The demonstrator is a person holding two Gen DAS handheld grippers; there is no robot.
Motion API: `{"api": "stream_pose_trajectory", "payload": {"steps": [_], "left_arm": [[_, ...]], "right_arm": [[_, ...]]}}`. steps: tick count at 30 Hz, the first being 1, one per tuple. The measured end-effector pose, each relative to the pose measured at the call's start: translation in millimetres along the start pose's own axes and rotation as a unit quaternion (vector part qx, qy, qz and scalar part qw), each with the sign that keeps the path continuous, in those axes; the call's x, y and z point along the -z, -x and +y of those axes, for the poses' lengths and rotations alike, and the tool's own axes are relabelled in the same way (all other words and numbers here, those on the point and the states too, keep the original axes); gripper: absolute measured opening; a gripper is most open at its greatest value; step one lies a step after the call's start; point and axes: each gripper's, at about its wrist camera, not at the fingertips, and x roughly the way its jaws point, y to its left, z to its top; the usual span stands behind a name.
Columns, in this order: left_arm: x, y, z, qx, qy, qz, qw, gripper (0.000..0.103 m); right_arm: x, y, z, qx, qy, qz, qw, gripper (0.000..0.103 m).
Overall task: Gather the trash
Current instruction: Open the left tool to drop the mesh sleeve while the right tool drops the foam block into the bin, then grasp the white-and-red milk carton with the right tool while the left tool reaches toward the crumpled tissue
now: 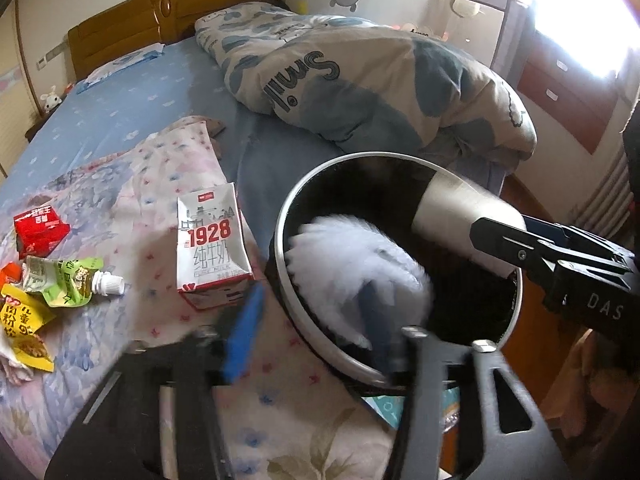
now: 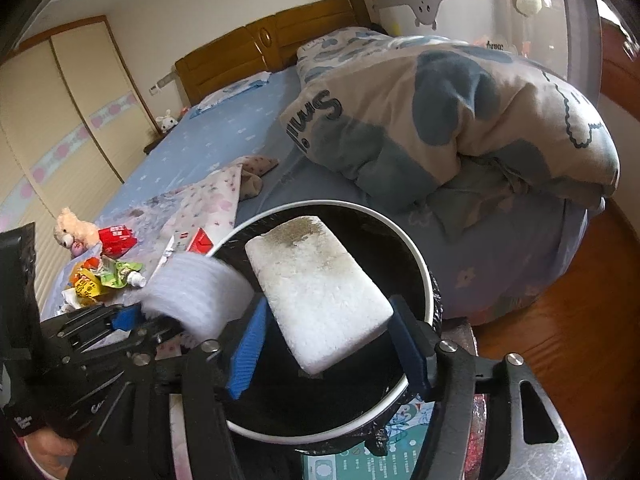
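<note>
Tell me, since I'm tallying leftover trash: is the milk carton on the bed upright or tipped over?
Upright: the milk carton stands on its base, its 1928 print reading right way up.

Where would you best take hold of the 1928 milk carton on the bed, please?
Grip the milk carton across its narrow side faces around mid-height, coming down from above. It stands upright on the blanket with clear space on both sides, and its flat walls suit parallel pads.
</note>
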Motion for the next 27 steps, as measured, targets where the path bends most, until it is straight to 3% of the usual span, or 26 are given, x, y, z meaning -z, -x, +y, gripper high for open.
{"api": "stream_pose_trajectory", "payload": {"steps": [8,13,27], "left_arm": [[15.3,12.1,12.3,0.002,0.023,-0.003,0.9997,0.069],[36.4,27.3,30.1,-0.01,0.048,-0.009,0.9988,0.07],[87.9,66.5,101.3,-0.056,0.142,-0.021,0.988,0.073]], "right_arm": [[3.9,2.3,-0.1,-0.002,-0.011,-0.001,1.0,0.073],[7.7,6.2,9.0,-0.013,-0.011,-0.007,1.0,0.077],[24.3,5.7,77.6,-0.06,0.032,-0.004,0.998,0.085]]}}
